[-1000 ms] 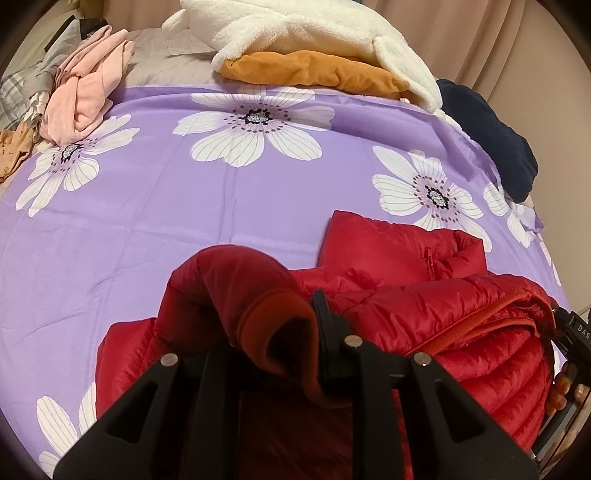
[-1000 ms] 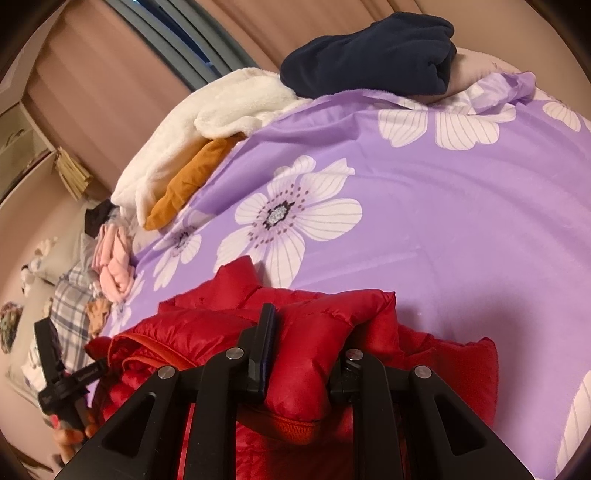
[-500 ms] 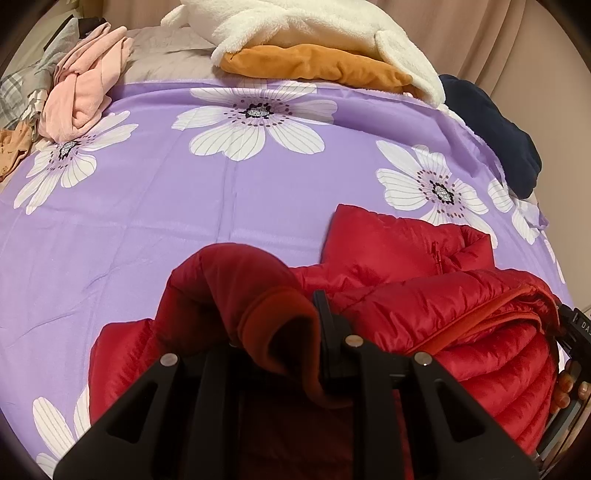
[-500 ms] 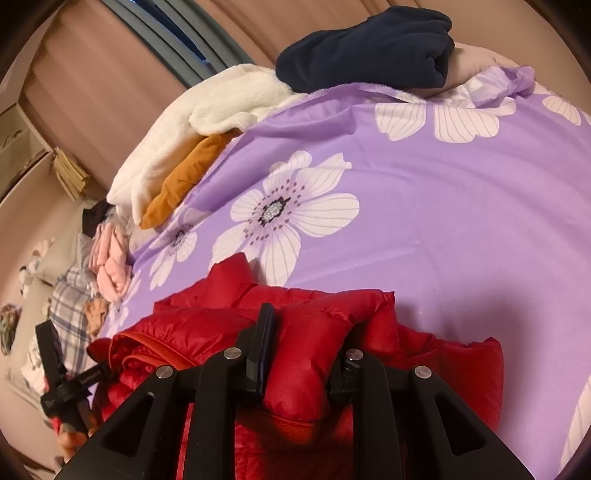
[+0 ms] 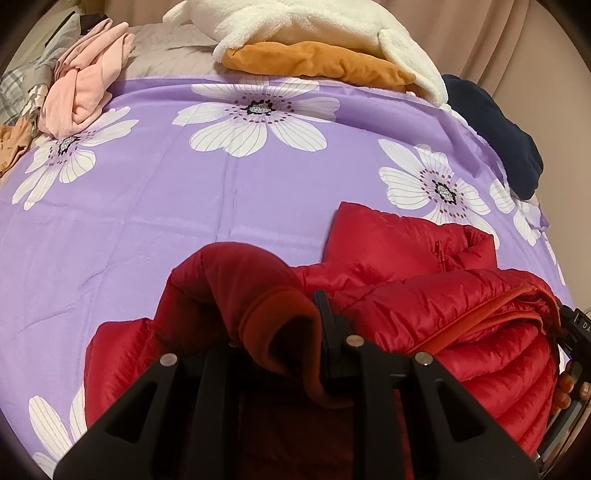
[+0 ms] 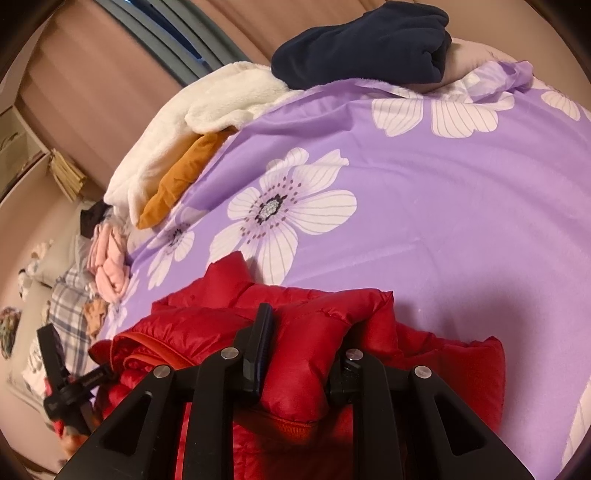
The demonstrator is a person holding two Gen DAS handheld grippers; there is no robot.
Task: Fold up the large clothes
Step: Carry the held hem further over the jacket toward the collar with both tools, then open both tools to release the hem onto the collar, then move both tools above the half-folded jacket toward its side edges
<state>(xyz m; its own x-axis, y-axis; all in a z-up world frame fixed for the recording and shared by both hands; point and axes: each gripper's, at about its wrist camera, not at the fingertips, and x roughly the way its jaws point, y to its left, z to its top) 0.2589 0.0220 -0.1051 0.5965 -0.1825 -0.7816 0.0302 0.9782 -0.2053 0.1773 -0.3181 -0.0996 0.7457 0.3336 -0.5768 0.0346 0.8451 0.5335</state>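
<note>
With each hand-held gripper (image 5: 280,332) (image 6: 299,354) pinching the puffy red quilted jacket (image 5: 424,295), I should lay its folded edge level on the near bed.

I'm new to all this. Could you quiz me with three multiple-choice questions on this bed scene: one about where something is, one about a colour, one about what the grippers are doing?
1. Where does the orange garment lie?
A. Under the white fleece
B. On the red jacket
C. On the floor

2. What colour is the flowered bedspread?
A. Green
B. Purple
C. Grey

3. What are the left gripper and right gripper doing?
A. Both open, empty
B. Only one grips
C. Both clamp jacket fabric

Answers:
1 A, the fleece drapes over it.
2 B, purple with white flowers.
3 C, red fabric fills each gripper.
</note>
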